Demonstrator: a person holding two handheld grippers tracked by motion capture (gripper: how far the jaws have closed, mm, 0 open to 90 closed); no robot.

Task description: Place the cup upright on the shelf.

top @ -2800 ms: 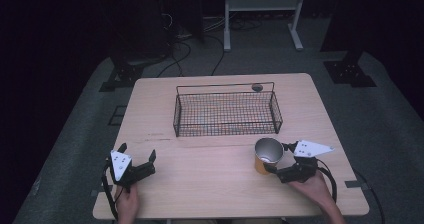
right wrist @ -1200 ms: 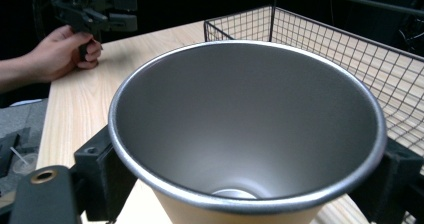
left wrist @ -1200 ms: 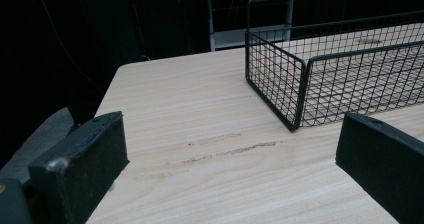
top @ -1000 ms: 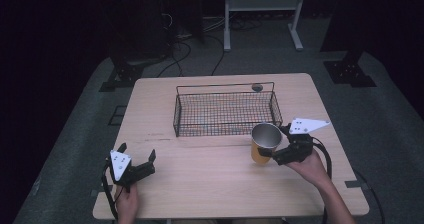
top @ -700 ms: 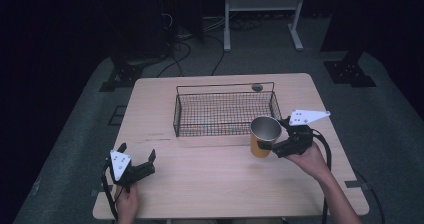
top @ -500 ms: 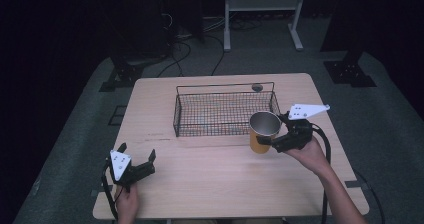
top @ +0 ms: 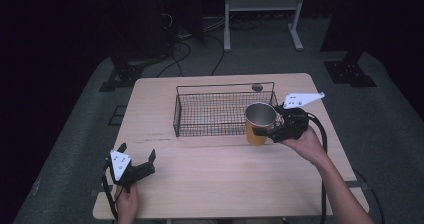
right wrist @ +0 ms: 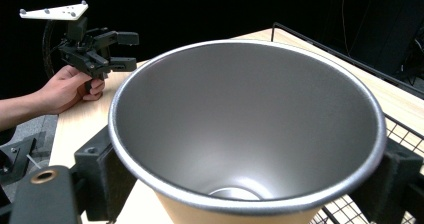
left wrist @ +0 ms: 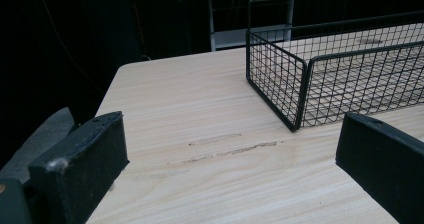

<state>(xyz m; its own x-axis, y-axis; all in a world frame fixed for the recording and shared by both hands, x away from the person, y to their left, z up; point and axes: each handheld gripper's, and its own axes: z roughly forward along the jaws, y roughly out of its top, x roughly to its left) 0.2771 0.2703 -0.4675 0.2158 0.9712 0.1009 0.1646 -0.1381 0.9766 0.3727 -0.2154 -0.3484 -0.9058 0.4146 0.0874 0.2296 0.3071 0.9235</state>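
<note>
A metal cup with a yellow outside and a bare steel inside is held upright by my right gripper, shut on it just under the rim. It sits at the front right corner of the black wire basket. In the right gripper view the cup stands between the two jaws, with basket wire under its right side. My left gripper rests open near the table's front left corner, holding nothing. In the left gripper view the basket lies ahead to the right.
The light wooden table has bare room in front of the basket. A small round dark fitting sits behind the basket at the far edge. A white frame stand and cables lie on the floor beyond.
My right gripper has carried the cup away from the table's front, up to the basket's front right corner. The left gripper has stayed where it was.
</note>
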